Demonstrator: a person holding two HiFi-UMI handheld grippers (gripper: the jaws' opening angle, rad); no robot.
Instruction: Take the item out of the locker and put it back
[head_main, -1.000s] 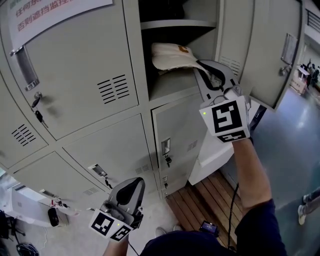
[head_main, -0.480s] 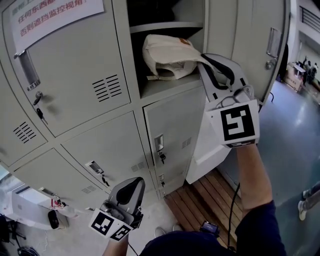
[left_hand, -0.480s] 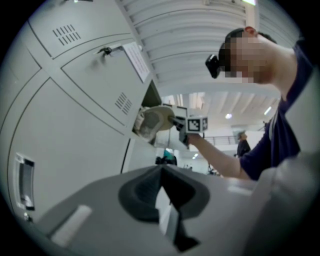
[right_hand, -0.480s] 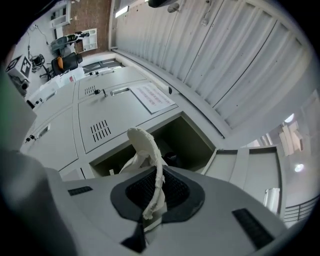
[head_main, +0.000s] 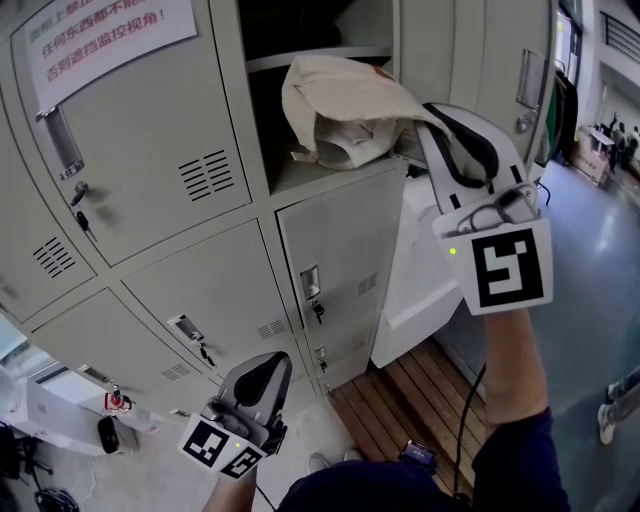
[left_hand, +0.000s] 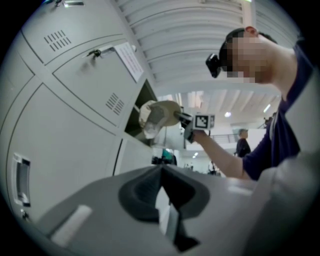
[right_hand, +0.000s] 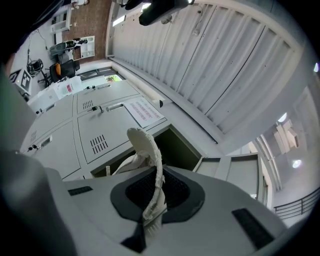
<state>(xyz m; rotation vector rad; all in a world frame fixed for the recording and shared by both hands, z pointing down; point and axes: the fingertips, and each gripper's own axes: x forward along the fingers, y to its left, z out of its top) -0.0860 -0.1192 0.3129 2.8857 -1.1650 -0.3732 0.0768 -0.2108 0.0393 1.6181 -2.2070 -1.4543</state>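
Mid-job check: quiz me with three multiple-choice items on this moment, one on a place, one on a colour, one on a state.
1. Where is the bag?
A. At the mouth of the open compartment
B. On the floor
C. Hanging on a closed door

2. What colour is the bag?
A. Red
B. Cream
C. Black

3. How is the right gripper?
A. Open and empty
B. Shut on the strap
C. Out of view

Answers: 1 A, the head view shows it bulging over the compartment's front edge. 2 B, its cloth is cream in every view. 3 B, the right gripper view shows the strap pinched between the jaws.
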